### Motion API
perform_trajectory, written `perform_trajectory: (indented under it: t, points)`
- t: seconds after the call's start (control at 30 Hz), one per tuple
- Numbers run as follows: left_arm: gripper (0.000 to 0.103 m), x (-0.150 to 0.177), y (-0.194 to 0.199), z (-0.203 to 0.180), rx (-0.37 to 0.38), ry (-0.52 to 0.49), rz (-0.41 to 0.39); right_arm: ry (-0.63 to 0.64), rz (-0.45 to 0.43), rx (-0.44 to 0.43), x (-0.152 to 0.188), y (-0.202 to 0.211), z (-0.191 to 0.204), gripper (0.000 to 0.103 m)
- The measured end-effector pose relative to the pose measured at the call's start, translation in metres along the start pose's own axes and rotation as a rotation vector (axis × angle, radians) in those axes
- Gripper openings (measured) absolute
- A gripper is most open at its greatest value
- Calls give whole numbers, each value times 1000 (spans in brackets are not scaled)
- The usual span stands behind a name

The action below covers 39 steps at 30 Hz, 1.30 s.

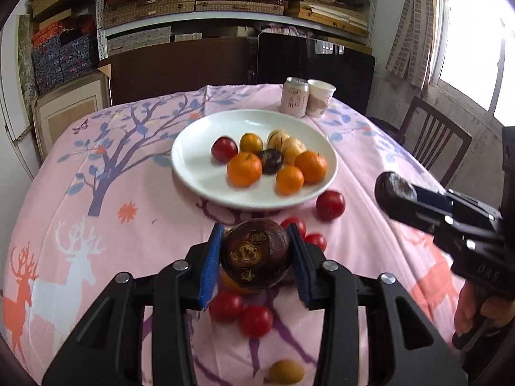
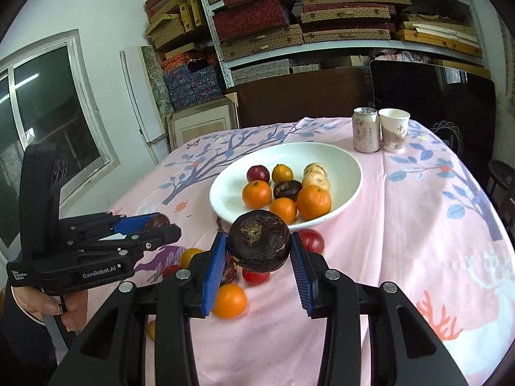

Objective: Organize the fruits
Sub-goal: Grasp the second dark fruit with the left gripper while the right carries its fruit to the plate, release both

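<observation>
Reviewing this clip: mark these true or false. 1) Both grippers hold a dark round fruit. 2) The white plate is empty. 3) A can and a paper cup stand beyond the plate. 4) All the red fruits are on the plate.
1) True: the left gripper and the right gripper each clamp a dark fruit.
2) False: the white plate holds oranges and other fruits.
3) True: the can and the paper cup stand side by side.
4) False: a red fruit lies on the tablecloth.
</observation>
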<state>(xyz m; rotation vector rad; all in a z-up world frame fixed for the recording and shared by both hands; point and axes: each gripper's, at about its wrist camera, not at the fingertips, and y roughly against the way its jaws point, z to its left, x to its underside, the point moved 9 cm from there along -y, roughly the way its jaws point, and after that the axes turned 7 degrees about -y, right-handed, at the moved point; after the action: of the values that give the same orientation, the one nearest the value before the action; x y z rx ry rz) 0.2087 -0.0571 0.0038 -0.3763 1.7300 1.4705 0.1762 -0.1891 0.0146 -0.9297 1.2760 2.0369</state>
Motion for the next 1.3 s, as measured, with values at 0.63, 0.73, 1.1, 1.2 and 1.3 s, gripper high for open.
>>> perform_trajectory:
  t: [0.63,0.73,1.1,1.2,1.3]
  points:
    - [89,-55,-69,76,-193,182,-8,-51,36,88,-50,-93,-32,73]
    - [93,-49,-55,70,-181,169,-23,-112,24,46,-45,-75,-41,74]
    - [94,23,-23,25,-149,22,53,-191,51,58,-9,-45,-73,76]
    - [94,42,-14,18,-166,-2,65,-190,56,60,-2,-40,-75,76]
    - [94,61,-5,12,-140,13,86,-185,60,58,5,-36,-75,76]
